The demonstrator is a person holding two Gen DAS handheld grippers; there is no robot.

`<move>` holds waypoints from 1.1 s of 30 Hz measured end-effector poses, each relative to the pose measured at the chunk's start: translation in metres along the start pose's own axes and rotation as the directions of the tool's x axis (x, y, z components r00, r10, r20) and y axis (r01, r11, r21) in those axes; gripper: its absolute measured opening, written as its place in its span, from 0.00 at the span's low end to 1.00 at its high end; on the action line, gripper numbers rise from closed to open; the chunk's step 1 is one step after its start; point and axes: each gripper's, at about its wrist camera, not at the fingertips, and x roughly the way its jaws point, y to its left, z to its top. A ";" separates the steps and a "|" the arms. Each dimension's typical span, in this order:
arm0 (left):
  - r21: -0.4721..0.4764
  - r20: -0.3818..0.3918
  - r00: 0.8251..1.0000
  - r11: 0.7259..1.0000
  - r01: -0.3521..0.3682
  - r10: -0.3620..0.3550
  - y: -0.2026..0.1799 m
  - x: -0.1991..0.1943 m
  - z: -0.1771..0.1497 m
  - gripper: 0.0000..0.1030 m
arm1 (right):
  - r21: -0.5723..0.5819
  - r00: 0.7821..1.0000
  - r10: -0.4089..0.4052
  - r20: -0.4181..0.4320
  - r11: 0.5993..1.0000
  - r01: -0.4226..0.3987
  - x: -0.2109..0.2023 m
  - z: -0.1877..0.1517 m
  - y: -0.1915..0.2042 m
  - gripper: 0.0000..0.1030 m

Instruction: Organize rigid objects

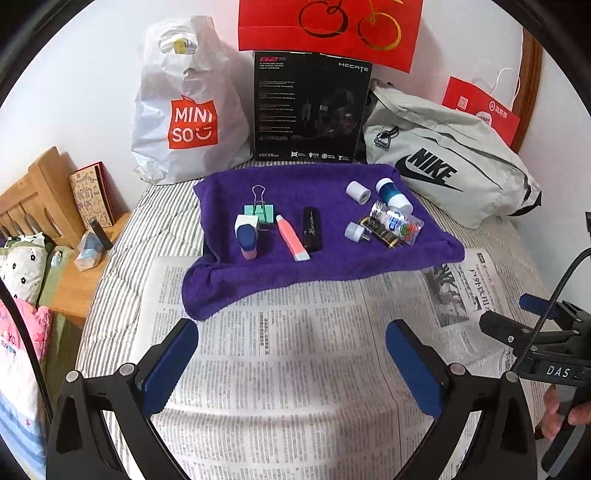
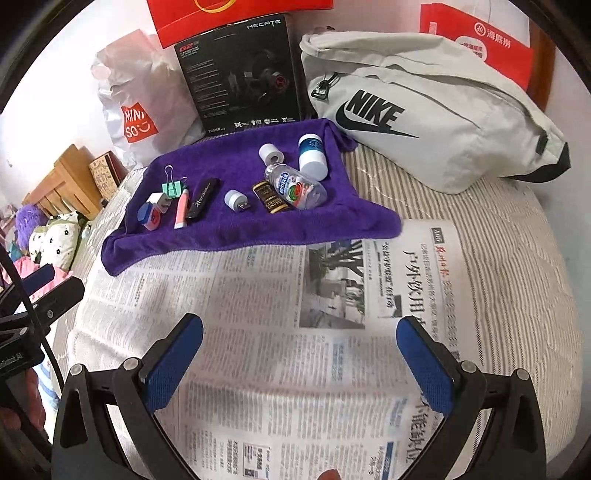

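A purple towel (image 1: 295, 184) (image 2: 229, 162) lies on the bed and carries several small objects. On its left are a green binder clip (image 1: 260, 211), a white-and-blue plug (image 1: 246, 230), a pink tube (image 1: 291, 238) and a black stick (image 1: 312, 229). On its right are a white cap (image 2: 271, 153), a blue-and-white jar (image 2: 313, 157), a clear bottle (image 2: 295, 186), a dark battery (image 2: 271, 199) and a small white plug (image 2: 236, 201). My left gripper (image 1: 291, 369) and right gripper (image 2: 299, 363) both hover open over the newspaper (image 1: 295, 350) (image 2: 258, 332), short of the towel, with nothing between the fingers.
Behind the towel stand a white Miniso bag (image 1: 188, 107), a black headset box (image 1: 310, 107) and a grey Nike bag (image 1: 450, 162) (image 2: 424, 107). Red paper bags (image 1: 328, 26) lean on the wall. A wooden nightstand (image 1: 74, 266) with small items sits left of the bed.
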 end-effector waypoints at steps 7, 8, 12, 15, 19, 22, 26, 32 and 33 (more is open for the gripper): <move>-0.011 -0.004 1.000 1.000 -0.003 0.003 0.006 -0.005 -0.005 1.00 | -0.008 1.000 -0.009 0.017 1.000 0.009 -0.014 -0.006 0.001 1.00; -0.009 -0.003 1.000 1.000 -0.005 0.005 0.007 -0.005 -0.005 1.00 | -0.009 1.000 -0.007 0.017 1.000 0.007 -0.015 -0.007 0.002 1.00; -0.012 0.001 1.000 1.000 -0.008 0.008 0.010 -0.010 -0.005 1.00 | -0.017 1.000 -0.011 0.025 1.000 0.012 -0.021 -0.009 0.004 1.00; -0.022 0.003 1.000 1.000 -0.001 0.001 0.013 -0.012 -0.005 1.00 | -0.020 1.000 -0.019 0.025 1.000 0.019 -0.023 -0.010 0.005 1.00; -0.025 0.006 1.000 1.000 0.000 0.000 0.014 -0.014 -0.005 1.00 | -0.030 0.999 -0.019 0.026 0.999 0.020 -0.024 -0.012 0.006 1.00; -0.027 -0.001 1.000 1.000 0.004 -0.004 0.014 -0.013 -0.006 1.00 | -0.033 0.999 -0.022 0.027 0.999 0.023 -0.025 -0.013 0.007 1.00; -0.026 -0.005 1.000 1.000 0.005 -0.005 0.014 -0.012 -0.008 1.00 | -0.037 0.999 -0.026 0.031 0.999 0.027 -0.027 -0.014 0.008 1.00; -0.011 -0.005 1.000 1.000 0.010 -0.010 0.010 -0.012 -0.010 1.00 | -0.046 0.999 -0.031 0.043 0.998 0.033 -0.031 -0.014 0.010 1.00; -0.007 -0.006 1.000 1.000 0.011 -0.011 0.009 -0.012 -0.010 1.00 | -0.047 0.999 -0.029 0.045 0.998 0.031 -0.031 -0.014 0.011 1.00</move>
